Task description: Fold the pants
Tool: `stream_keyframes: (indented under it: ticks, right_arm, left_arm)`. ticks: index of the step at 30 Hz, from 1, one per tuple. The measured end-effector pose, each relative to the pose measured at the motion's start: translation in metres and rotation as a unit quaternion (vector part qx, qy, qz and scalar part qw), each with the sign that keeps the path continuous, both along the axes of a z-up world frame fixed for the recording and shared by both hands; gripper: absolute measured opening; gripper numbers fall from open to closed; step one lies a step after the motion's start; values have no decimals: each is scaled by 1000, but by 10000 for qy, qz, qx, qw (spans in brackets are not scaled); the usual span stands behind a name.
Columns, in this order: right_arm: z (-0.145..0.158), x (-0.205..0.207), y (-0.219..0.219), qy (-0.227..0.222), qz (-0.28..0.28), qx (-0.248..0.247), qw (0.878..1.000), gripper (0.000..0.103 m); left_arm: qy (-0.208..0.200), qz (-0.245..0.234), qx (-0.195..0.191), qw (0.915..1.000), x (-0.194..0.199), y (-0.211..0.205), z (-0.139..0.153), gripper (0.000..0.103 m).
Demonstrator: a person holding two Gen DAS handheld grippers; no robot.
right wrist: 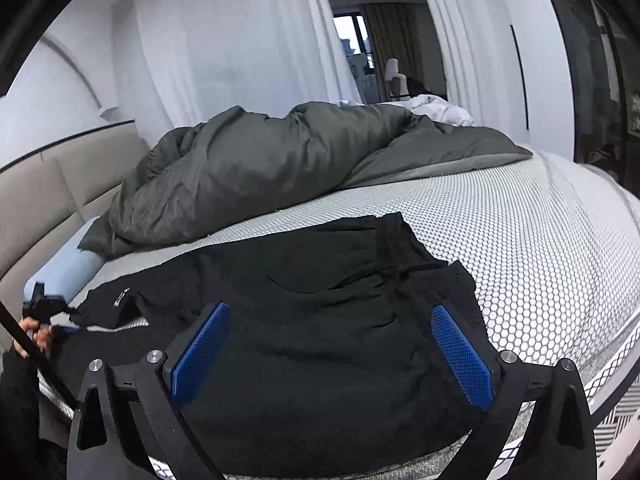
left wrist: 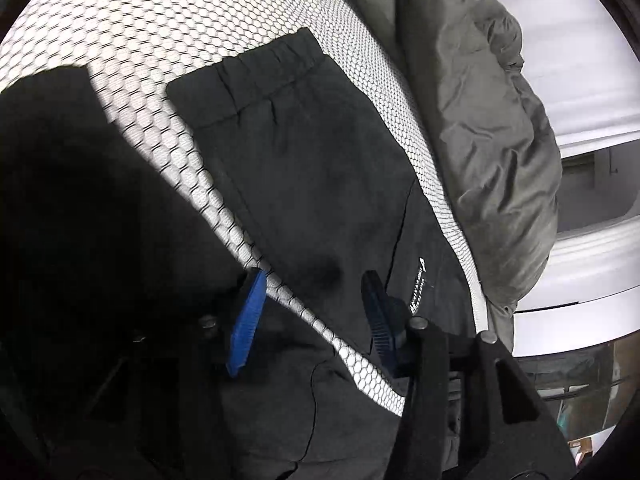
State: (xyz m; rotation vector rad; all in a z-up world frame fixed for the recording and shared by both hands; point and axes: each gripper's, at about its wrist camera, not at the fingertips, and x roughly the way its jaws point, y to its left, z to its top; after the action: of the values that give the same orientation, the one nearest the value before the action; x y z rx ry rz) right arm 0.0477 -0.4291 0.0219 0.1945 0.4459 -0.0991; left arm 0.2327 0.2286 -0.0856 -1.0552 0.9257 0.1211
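Black pants (right wrist: 320, 280) lie spread on the honeycomb-patterned mattress (right wrist: 520, 220), elastic waistband toward the far side and a white logo (right wrist: 122, 298) at the left. My right gripper (right wrist: 330, 310) hovers over the near part of the pants, jaws wide open with nothing pinched. In the left wrist view the pants (left wrist: 304, 168) run from the waistband (left wrist: 272, 56) down to the logo (left wrist: 420, 284). My left gripper (left wrist: 314, 276) stands partly open over the pants' edge and a strip of mattress (left wrist: 160, 20), its pads pressing on nothing. A hand (right wrist: 36, 332) holds that gripper at the far left.
A crumpled grey duvet (right wrist: 260, 168) is heaped on the far half of the bed, also along the right as the duvet (left wrist: 480, 120). A pale blue pillow (right wrist: 68, 268) and beige headboard (right wrist: 40, 200) lie at the left. White curtains (right wrist: 224, 48) hang behind.
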Motion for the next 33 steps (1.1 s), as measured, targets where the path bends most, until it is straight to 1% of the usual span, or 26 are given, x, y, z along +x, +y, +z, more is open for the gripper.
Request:
stream_keyframes:
  ticks: [3, 4, 5, 6, 7, 10, 11, 13, 14, 15, 17, 18, 19, 20, 21, 22, 24, 25, 26, 27, 30, 31, 32, 33]
  right_arm:
    - [-4, 10, -2, 55, -34, 87, 9999, 102]
    - [-7, 15, 0, 121, -12, 128, 9998, 102]
    - [-8, 18, 1, 158, 16, 131, 9998, 102]
    - [-9, 19, 2, 169, 33, 113, 9998, 102]
    - [-9, 20, 5, 182, 55, 45, 9998, 102]
    - [-7, 18, 12, 177, 87, -143, 9997, 102]
    - [-6, 16, 14, 165, 90, -206, 9996, 102]
    - [-3, 12, 13, 174, 52, -324, 9993, 102]
    - [-2, 9, 12, 166, 50, -358, 9992, 102]
    - [-2, 6, 11, 141, 46, -363, 9992, 102]
    - [-2, 1, 7, 135, 14, -331, 9994, 102]
    - [-3, -3, 3, 145, -29, -287, 9995, 102]
    - [-4, -7, -2, 151, -63, -210, 9996, 102]
    - [-5, -11, -7, 152, -74, -146, 9998, 102]
    - [-7, -17, -13, 145, -135, -66, 9998, 102]
    - [-9, -23, -19, 142, -205, -10, 9997, 102]
    - [-13, -30, -29, 160, -308, 139, 9993, 102]
    - [-17, -35, -38, 179, -354, 297, 9988, 102]
    - [-20, -37, -45, 199, -387, 403, 9982, 102]
    - [-22, -37, -53, 246, -434, 526, 9974, 102]
    - [-28, -27, -79, 453, -532, 754, 9947, 102]
    - [-28, -20, -86, 543, -567, 752, 9941, 102]
    - [-29, -11, -92, 713, -566, 734, 9931, 102]
    - [-31, 0, -98, 969, -520, 772, 9909, 102]
  left_arm:
    - [-135, 406, -111, 9990, 14, 14, -4, 46]
    - [-202, 517, -111, 9984, 17, 16, -4, 41]
    - [-314, 646, 26, 9974, 19, 18, 0, 33]
    - [-351, 744, 265, 9963, 23, 22, 4, 13]
    - [-413, 885, 607, 9934, 22, 23, 11, 0]
    - [-526, 1117, 918, 9881, 18, 32, 23, 0]
    - [-486, 1215, 1053, 9858, 17, 37, 26, 0]
    - [-360, 1511, 1050, 9823, 10, 54, 24, 0]
    - [-284, 1586, 1032, 9815, 6, 62, 22, 0]
    - [-114, 1666, 962, 9813, 3, 68, 18, 1]
    - [132, 1659, 822, 9826, 0, 74, 12, 2]
    - [193, 1644, 853, 9825, -5, 74, 16, 4]
    - [153, 1624, 941, 9821, -10, 72, 22, 5]
    - [49, 1517, 1164, 9815, -16, 66, 34, 9]
    - [-23, 1378, 1387, 9807, -24, 59, 46, 28]
    - [-104, 1276, 1525, 9800, -32, 53, 53, 58]
    - [-429, 1119, 1858, 9753, -55, 35, 73, 85]
    - [-591, 1031, 2062, 9713, -69, 23, 81, 87]
    - [-641, 951, 2164, 9696, -76, 15, 85, 88]
    - [-694, 766, 2230, 9693, -86, 3, 87, 89]
    - [-892, 194, 2215, 9709, -107, -31, 79, 93]
    - [-897, 13, 2197, 9714, -110, -42, 74, 93]
    - [-817, -208, 2195, 9720, -113, -53, 68, 93]
    - [-723, -372, 2225, 9715, -117, -63, 62, 93]
